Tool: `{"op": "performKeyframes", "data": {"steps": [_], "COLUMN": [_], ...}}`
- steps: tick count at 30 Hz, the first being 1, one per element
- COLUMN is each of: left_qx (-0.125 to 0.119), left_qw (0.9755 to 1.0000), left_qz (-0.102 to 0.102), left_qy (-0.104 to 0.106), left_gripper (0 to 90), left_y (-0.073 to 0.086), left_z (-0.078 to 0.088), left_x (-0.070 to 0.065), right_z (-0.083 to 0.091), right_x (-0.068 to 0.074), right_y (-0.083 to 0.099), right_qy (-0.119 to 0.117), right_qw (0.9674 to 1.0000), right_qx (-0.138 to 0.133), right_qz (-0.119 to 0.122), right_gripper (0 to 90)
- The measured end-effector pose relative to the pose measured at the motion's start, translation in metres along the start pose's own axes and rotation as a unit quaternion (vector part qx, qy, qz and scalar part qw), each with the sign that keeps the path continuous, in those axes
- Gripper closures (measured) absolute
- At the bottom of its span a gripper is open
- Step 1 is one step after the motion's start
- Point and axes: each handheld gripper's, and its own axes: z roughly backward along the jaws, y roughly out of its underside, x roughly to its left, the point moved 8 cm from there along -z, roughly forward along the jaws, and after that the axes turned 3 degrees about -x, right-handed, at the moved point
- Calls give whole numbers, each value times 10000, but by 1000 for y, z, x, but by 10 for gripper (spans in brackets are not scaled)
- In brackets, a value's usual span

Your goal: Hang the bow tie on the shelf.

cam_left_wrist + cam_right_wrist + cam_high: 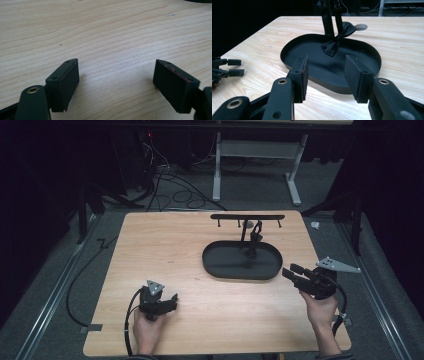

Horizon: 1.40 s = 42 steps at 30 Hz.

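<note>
Seemingly early on: the black bow tie (pixel 336 40) hangs on the stand (pixel 247 217) above the oval tray (pixel 287 53), ungrasped. Right gripper (pixel 325 75) faces it, fingers released; left gripper (pixel 116 83) idles over the desk (pixel 100 30), fingers apart.

A wooden table (pixel 165 245) fills the middle. Beyond its twelve o'clock edge, tangled black cables (pixel 172 190) lie on grey carpet (pixel 260 190) (dim back there), with a white desk frame (pixel 250 155) at one o'clock.

One oval tray (pixel 215 268), one bow tie (pixel 336 40), two claws
</note>
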Motion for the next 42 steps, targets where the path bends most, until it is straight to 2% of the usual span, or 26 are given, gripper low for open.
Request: {"op": "performKeyframes", "data": {"steps": [14,25,33,42], "left_qx": [1,2,2,3], "left_qw": [10000,10000,10000,10000], "left_qz": [-2,-3,-4,-6], "left_qy": [-1,-2,-3,-8], "left_gripper": [214,213,213,213], "left_y": [0,0,0,0], "left_z": [0,0,0,0], "left_x": [0,0,0,0], "right_z": [-2,-3,-6,-12], "right_x": [7,8,11,20], "right_y": [11,21,29,41], "right_qy": [-40,-48,-34,-168], "right_qw": [10000,10000,9999,9995], "right_qx": [53,38,113,254], "right_qz": [47,-48,-30,-17], "right_gripper": [563,564,563,563]}}
